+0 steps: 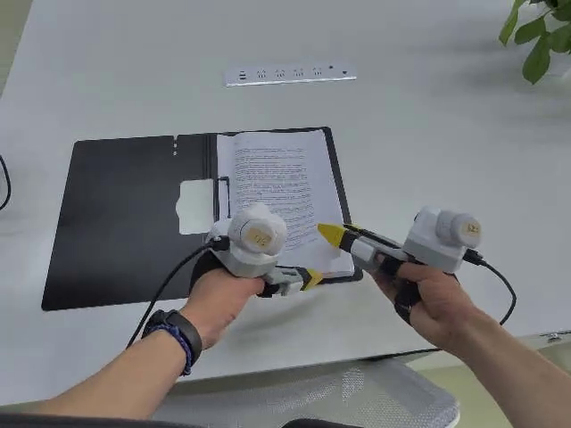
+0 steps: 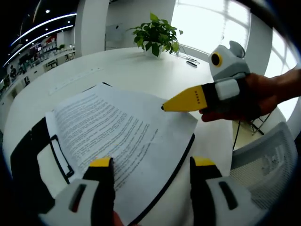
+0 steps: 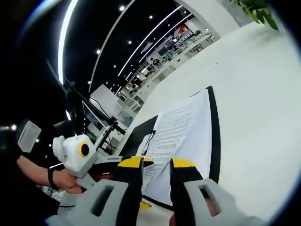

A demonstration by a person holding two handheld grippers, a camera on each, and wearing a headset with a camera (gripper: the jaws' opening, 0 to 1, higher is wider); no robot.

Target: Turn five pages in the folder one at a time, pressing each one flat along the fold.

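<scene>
Folder: the black plastic folder (image 1: 116, 223) lies open on the white table (image 1: 428, 134), with its printed white page (image 1: 281, 192) on the right half.
Left: your left gripper (image 2: 153, 162) is at the page's near edge, jaws wide.
Right: your right gripper (image 3: 157, 165) is over the page's near right corner, jaws narrow, gripping nothing.

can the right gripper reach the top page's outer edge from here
Probably yes: the right gripper is over the top page near its lower right corner, jaws slightly apart, nothing lying between; the left gripper sits at the bottom edge.
</scene>
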